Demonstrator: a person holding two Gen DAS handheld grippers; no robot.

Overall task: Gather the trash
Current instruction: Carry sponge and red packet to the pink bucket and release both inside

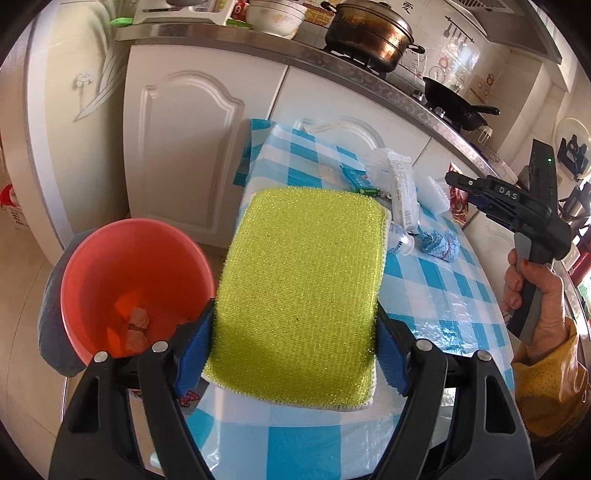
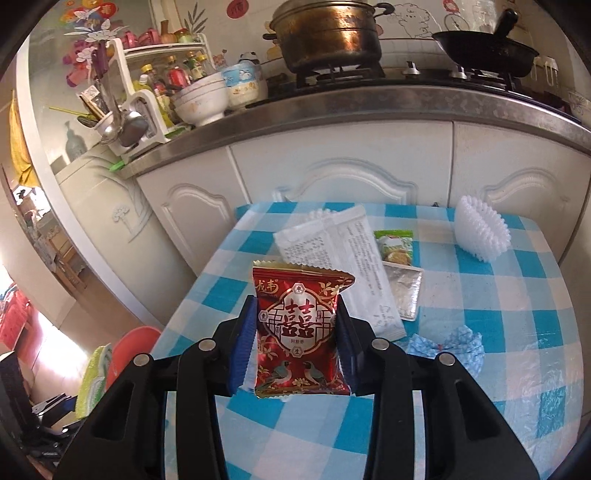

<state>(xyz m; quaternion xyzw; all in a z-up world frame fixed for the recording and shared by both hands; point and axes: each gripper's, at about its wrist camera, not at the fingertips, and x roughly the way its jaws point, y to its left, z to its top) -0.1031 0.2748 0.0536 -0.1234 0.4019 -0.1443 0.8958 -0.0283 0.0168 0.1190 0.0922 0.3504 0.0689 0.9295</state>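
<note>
Two tools grip: left [image 1: 295, 328] a sponge [image 1: 299, 291], right [image 2: 295, 325] a red packet [image 2: 301, 332].

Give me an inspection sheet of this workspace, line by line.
Surface: table under a blue-and-white checked cloth.
Job's things: red snack packet; white wrapper, green sachet, silver sachet, blue paper cup on the table; red bucket beside it.
Clutter: white foam net.
Grippers: left gripper clamps a green sponge; right gripper clamps the packet.
Cables: nothing seen.
Surroundings: white cabinets, pot and pan on the stove.
</note>
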